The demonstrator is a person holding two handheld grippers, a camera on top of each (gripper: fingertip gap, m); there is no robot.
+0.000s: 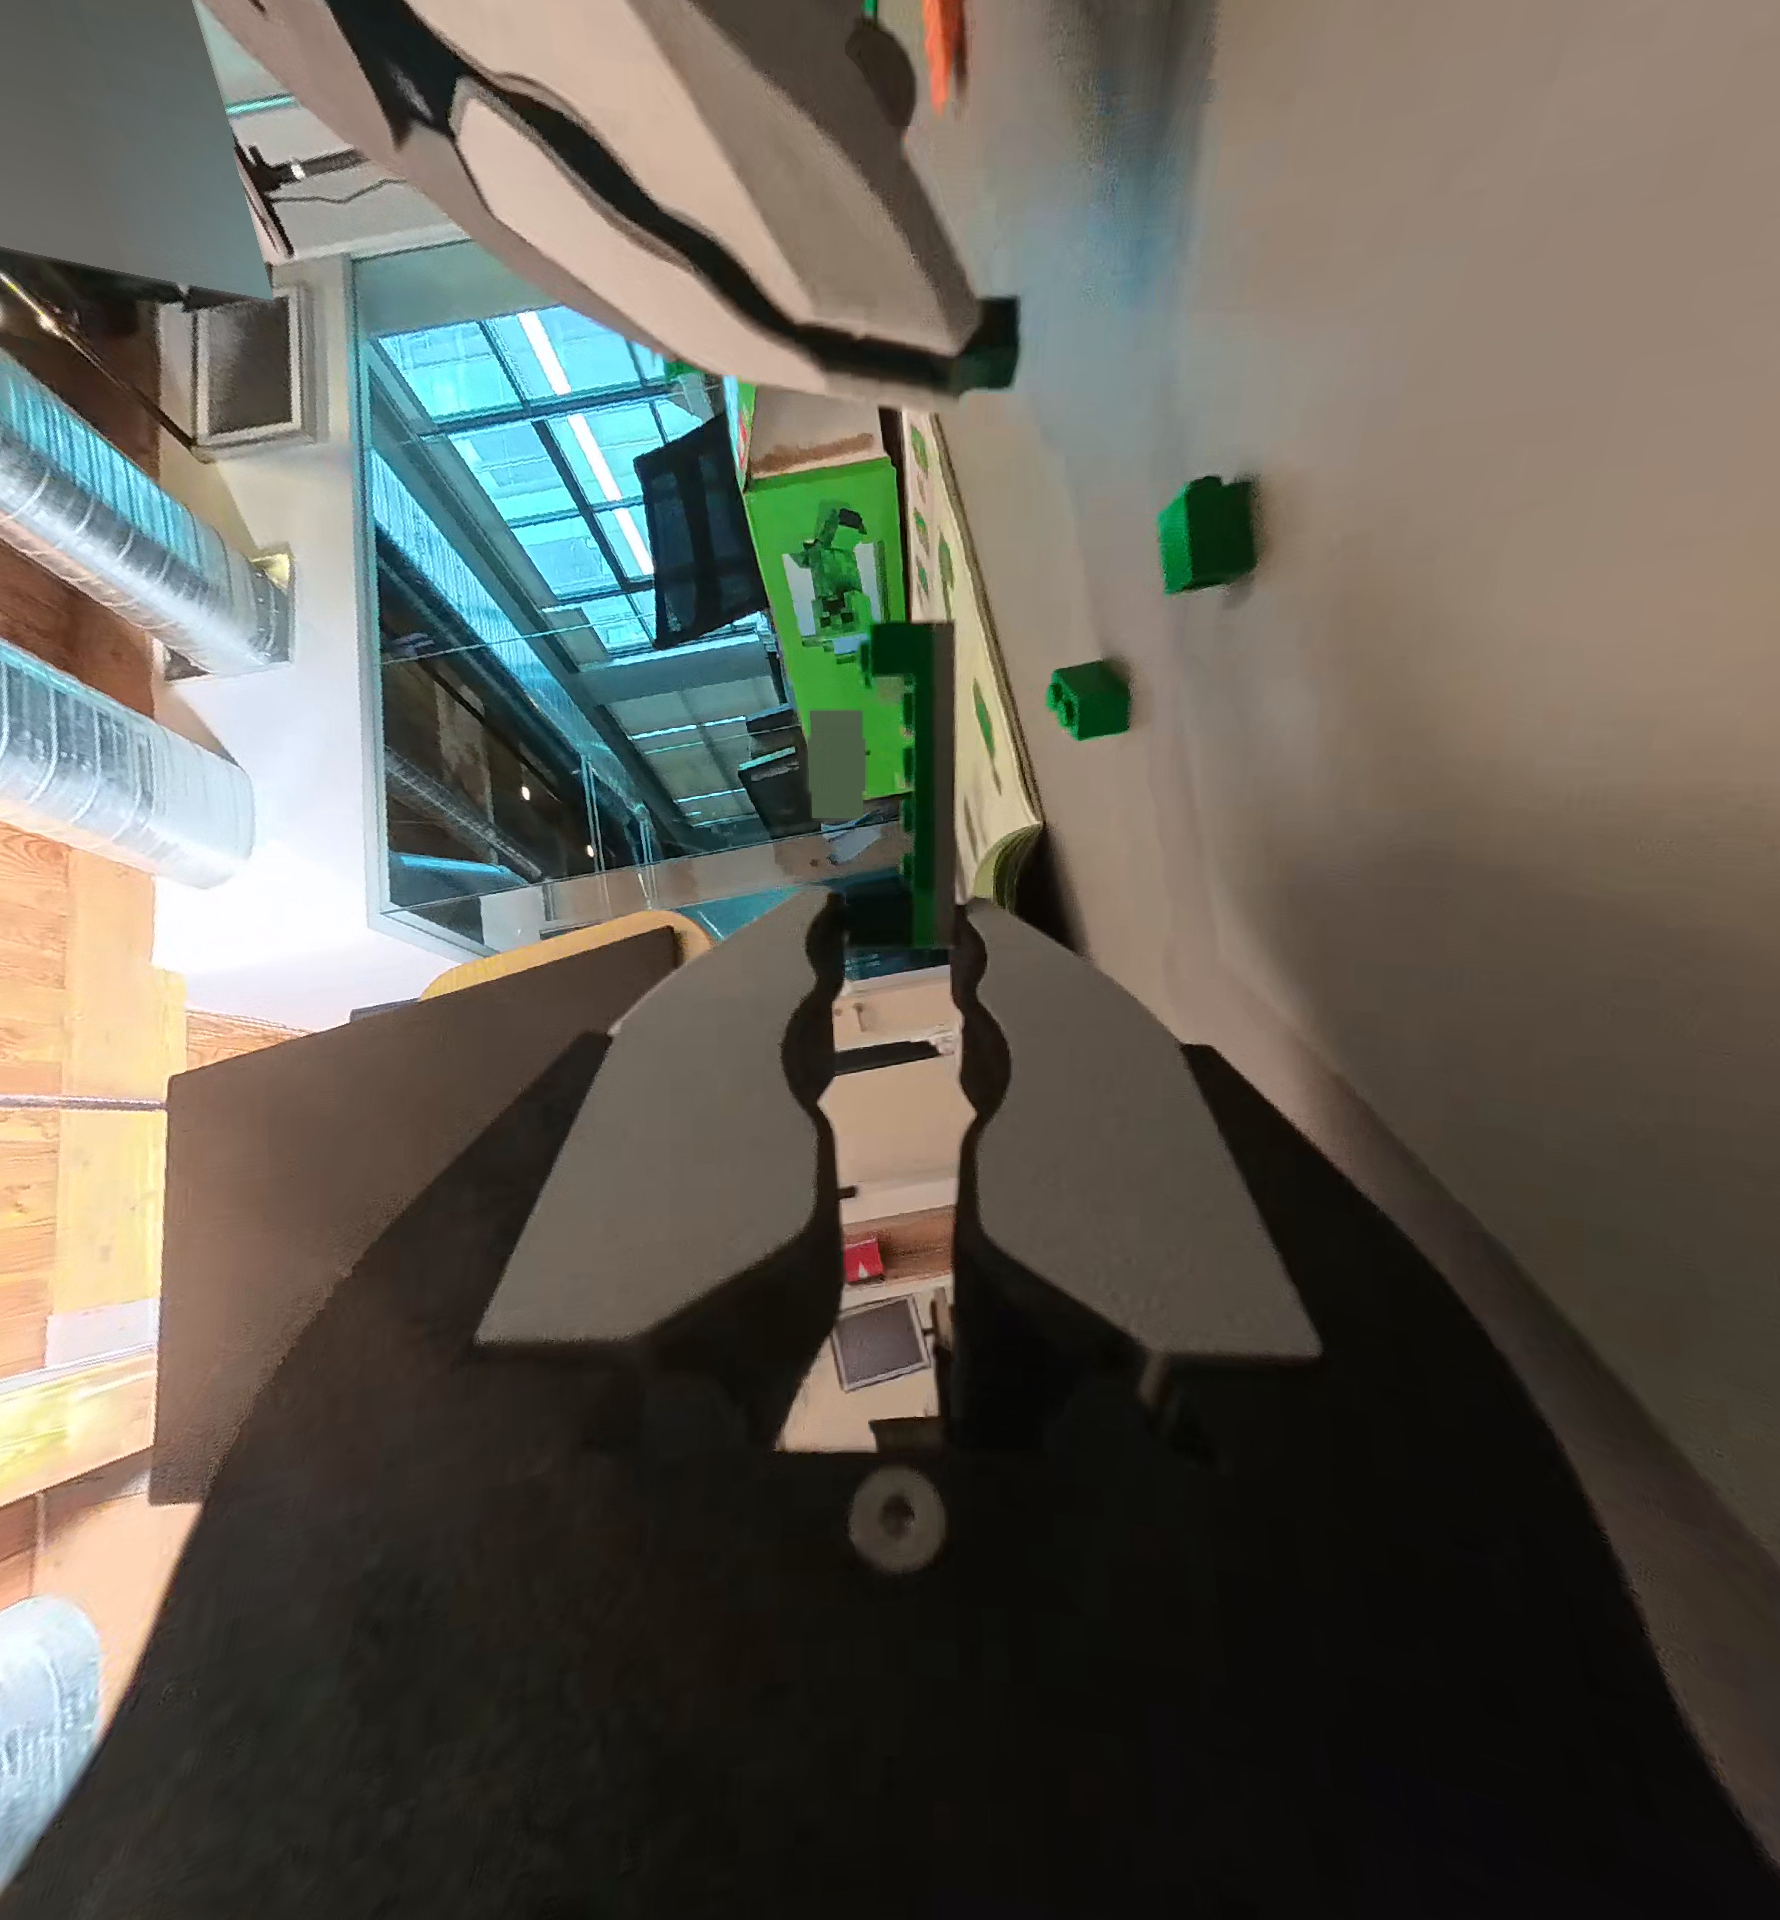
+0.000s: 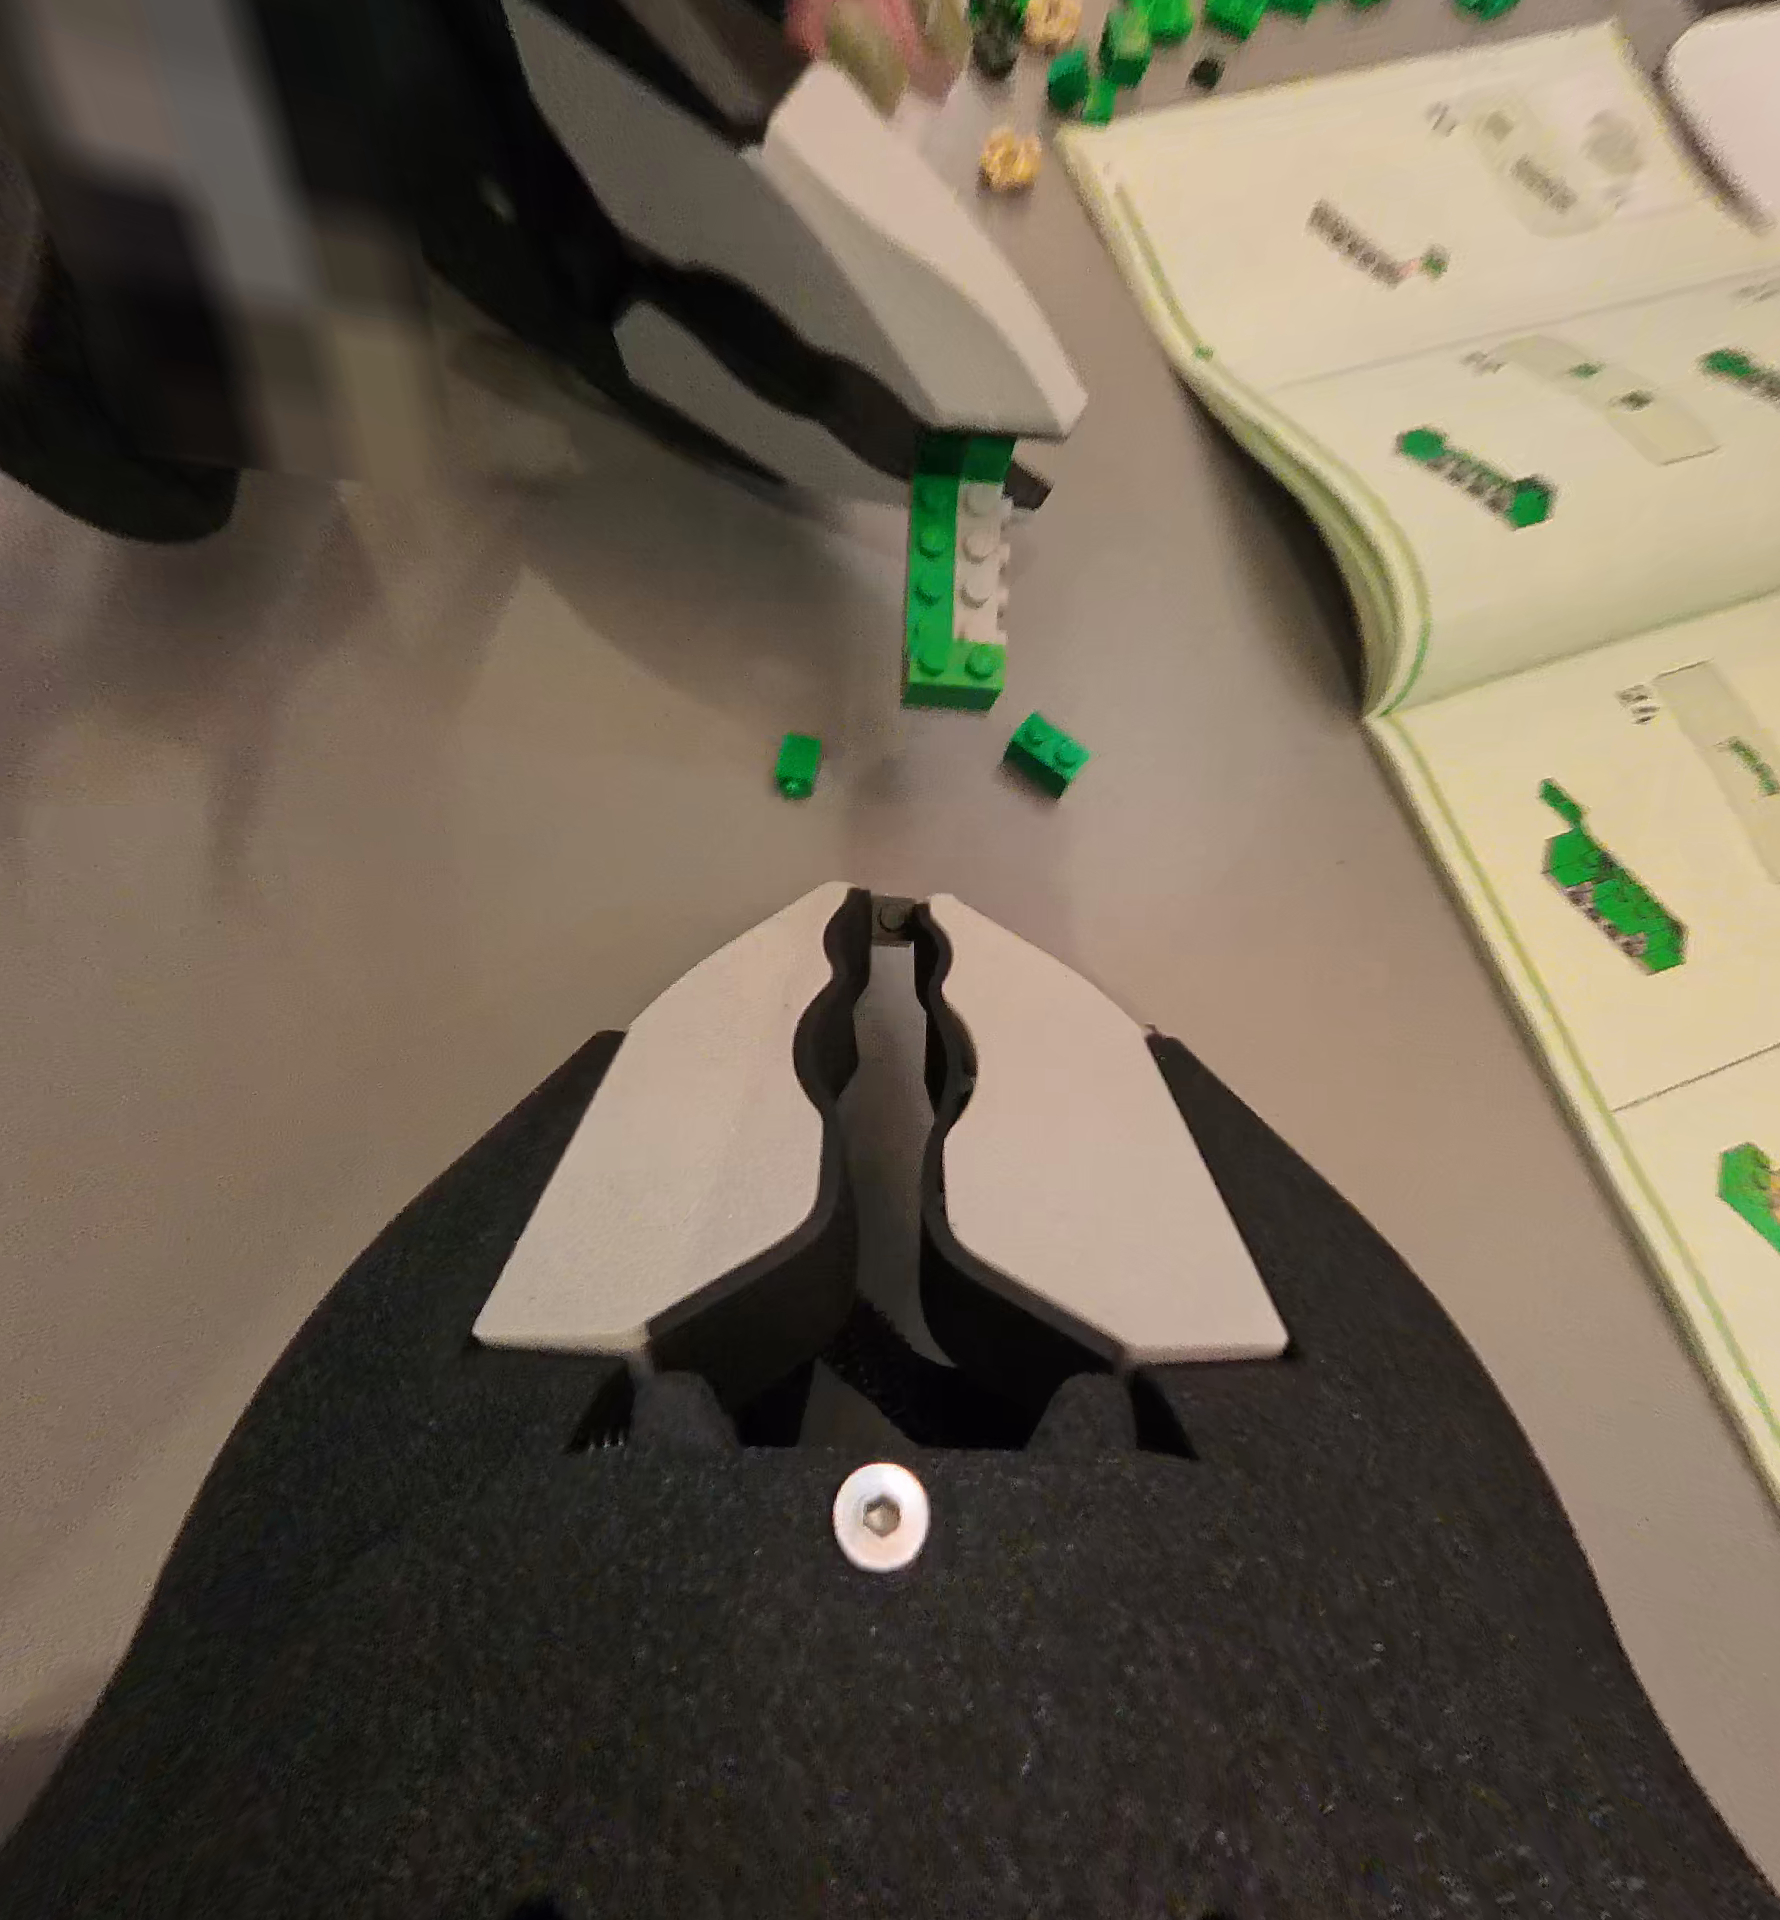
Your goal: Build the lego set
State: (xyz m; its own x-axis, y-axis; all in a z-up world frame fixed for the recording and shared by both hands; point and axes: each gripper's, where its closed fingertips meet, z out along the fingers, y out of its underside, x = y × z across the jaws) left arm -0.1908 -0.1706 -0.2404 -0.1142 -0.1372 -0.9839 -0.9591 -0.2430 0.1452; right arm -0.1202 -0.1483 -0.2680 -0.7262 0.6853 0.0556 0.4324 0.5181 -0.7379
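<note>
My left gripper [image 1: 901, 925] is shut on one end of a long green and grey lego assembly [image 1: 927, 769] and holds it above the grey table. In the right wrist view the left gripper [image 2: 979, 442] reaches in from the top, with the assembly [image 2: 953, 582] pointing toward the camera. My right gripper [image 2: 891, 909] is shut on a small dark piece [image 2: 891, 923], a short way in front of the assembly's free end. In the left wrist view the right gripper [image 1: 969, 353] and its small dark green piece [image 1: 992, 348] show at the top.
Two loose green bricks [image 2: 798, 764] [image 2: 1047, 753] lie on the table [image 2: 450, 831] between the grippers. An open instruction booklet [image 2: 1488, 540] lies to the right. Several loose pieces [image 2: 1114, 52] sit at the far edge. A green set box [image 1: 824, 582] stands behind.
</note>
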